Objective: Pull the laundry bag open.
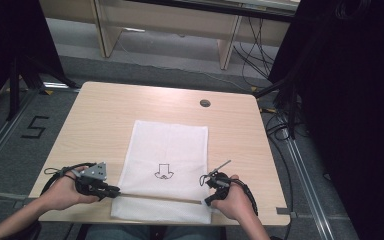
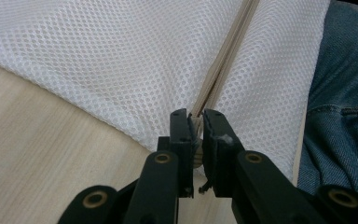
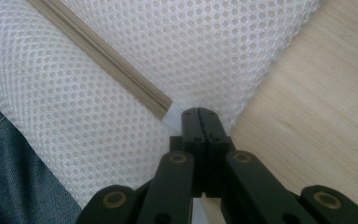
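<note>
A white mesh bag [image 1: 167, 150] lies flat on the wooden table [image 1: 100, 110], with a small black drawing at its middle. A beige zipper [image 1: 160, 198] runs across it near the front edge. My left gripper [image 1: 116, 190] is at the zipper's left end. In the left gripper view that gripper [image 2: 196, 116] is shut on the zipper's pull, and the zipper [image 2: 223, 60] runs away from the jaws across the mesh [image 2: 121, 56]. My right gripper [image 1: 207, 201] is at the bag's right edge. In the right gripper view it [image 3: 199, 112] is shut on the mesh just past the zipper's end [image 3: 168, 112].
A round cable hole [image 1: 205, 103] sits in the table's far side. The person's jeans [image 2: 345, 93] show just past the front edge, below the bag's overhang. Bare wood lies left and right of the bag. Cables and dark stands surround the table.
</note>
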{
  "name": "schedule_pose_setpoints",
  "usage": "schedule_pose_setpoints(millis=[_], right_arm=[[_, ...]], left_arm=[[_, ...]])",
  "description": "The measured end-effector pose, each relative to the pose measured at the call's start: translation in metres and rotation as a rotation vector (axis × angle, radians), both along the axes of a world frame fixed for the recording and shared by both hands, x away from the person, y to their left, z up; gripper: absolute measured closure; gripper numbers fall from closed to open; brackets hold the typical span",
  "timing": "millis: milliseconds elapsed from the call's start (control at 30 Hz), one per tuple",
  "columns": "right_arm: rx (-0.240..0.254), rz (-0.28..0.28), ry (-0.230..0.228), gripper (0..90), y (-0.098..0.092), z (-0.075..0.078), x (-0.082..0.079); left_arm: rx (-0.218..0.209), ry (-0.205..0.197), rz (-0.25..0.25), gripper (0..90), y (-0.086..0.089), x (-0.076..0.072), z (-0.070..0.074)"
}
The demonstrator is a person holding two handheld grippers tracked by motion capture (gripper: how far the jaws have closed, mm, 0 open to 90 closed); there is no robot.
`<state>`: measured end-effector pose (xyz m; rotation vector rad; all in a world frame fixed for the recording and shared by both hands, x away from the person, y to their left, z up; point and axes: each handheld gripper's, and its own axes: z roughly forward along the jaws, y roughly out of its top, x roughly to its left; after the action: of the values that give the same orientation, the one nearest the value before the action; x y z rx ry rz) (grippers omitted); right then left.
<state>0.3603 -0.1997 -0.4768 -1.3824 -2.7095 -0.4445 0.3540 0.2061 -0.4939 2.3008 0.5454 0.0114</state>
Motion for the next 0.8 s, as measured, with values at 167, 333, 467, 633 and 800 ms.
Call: schedule_pose_setpoints(millis=[167,333,467,633,800], right_arm=[[0.003,0.006,0.006,90.0,0.0,0.0,0.0],[0.0,-0.005,0.009,90.0,0.001,0.001,-0.001],[-0.003,0.013,-0.011,89.6,0.0,0.0,0.0],[0.05,-0.026,0.0,77.9,-0.003,0.005,-0.001],[0.097,-0.058,-0.1,71.4,-0.006,0.016,0.002]], left_arm=[[0.001,0.001,-0.013,82.4,0.001,0.0,-0.001],[-0.026,0.009,-0.005,82.0,0.001,0.001,0.0],[-0.031,0.014,0.007,80.2,0.001,0.0,0.0],[-0.065,0.007,0.008,64.6,0.0,0.0,0.003],[-0.128,-0.04,0.067,49.5,0.001,0.003,0.009]])
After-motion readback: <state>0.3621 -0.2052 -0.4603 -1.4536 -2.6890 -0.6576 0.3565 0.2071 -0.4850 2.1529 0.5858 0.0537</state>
